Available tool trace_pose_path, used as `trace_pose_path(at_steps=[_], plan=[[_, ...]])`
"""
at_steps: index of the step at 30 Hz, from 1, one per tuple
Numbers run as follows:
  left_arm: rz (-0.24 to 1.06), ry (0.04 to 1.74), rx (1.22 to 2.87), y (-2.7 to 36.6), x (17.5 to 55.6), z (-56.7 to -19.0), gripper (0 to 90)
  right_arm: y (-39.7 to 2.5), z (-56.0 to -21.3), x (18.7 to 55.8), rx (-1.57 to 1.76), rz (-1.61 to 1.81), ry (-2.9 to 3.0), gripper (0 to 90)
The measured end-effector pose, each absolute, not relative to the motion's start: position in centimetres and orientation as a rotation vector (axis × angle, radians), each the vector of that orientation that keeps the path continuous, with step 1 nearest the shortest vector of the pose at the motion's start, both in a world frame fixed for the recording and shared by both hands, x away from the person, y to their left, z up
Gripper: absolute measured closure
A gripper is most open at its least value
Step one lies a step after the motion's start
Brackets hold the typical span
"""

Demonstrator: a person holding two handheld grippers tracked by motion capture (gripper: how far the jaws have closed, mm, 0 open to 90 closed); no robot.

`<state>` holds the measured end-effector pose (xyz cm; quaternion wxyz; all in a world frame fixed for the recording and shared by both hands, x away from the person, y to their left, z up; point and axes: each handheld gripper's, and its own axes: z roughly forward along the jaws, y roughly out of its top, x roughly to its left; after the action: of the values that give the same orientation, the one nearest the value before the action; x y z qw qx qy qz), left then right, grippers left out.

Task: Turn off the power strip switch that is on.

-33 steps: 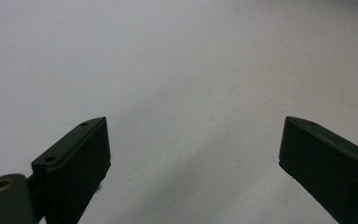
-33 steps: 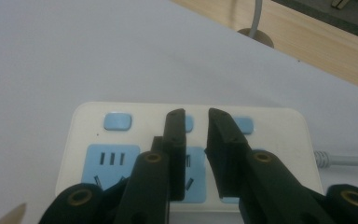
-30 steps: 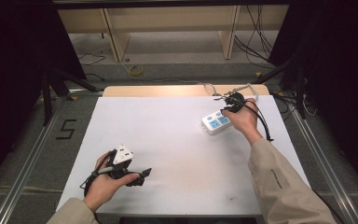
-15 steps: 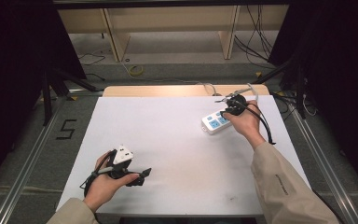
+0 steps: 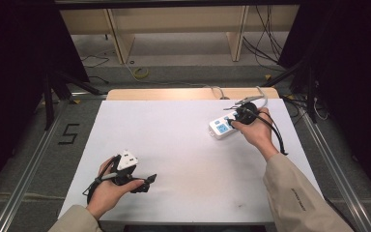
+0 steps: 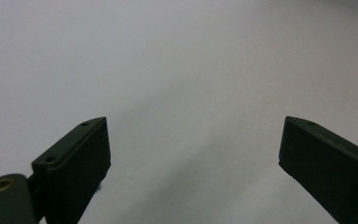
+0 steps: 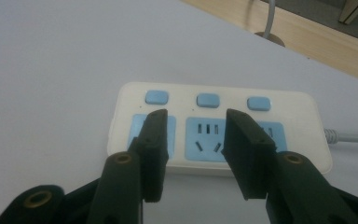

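Down at the near edge of the white table (image 5: 183,145), the left gripper (image 5: 147,181) sat low over the sheet in the person's left hand (image 5: 107,192), and in the left gripper view its two black jaws stood wide apart, released, with bare white surface between them. Further out and across to the right, the right hand (image 5: 256,130) had the right gripper (image 7: 193,140) pointed at the white power strip (image 5: 222,126), which lay on the far right part of the table, near the wooden strip (image 5: 174,94) along its back edge. In the right gripper view the jaws were partly parted, nothing clamped between them, their tips over the strip's near side and framing the middle blue socket (image 7: 207,137); whether they touched the casing, I couldn't tell. Three blue buttons (image 7: 207,100) ran along the strip's far side, one per socket. Its grey cable (image 7: 354,136) left the strip's end and trailed off. Beyond the table, pale wooden shelving (image 5: 174,24) stood on the floor.
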<state>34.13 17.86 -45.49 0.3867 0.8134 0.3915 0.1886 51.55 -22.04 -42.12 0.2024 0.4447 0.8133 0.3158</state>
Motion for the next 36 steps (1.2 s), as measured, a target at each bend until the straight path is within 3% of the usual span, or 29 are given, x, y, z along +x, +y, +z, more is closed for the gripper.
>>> trace_pose_path(at_steps=[36], plan=[[0.48, 1.011, 2.069, 17.9, 34.2, -45.5, 8.4, -23.6, -42.0, 43.9, 1.218, 1.066, 2.303, 37.4]])
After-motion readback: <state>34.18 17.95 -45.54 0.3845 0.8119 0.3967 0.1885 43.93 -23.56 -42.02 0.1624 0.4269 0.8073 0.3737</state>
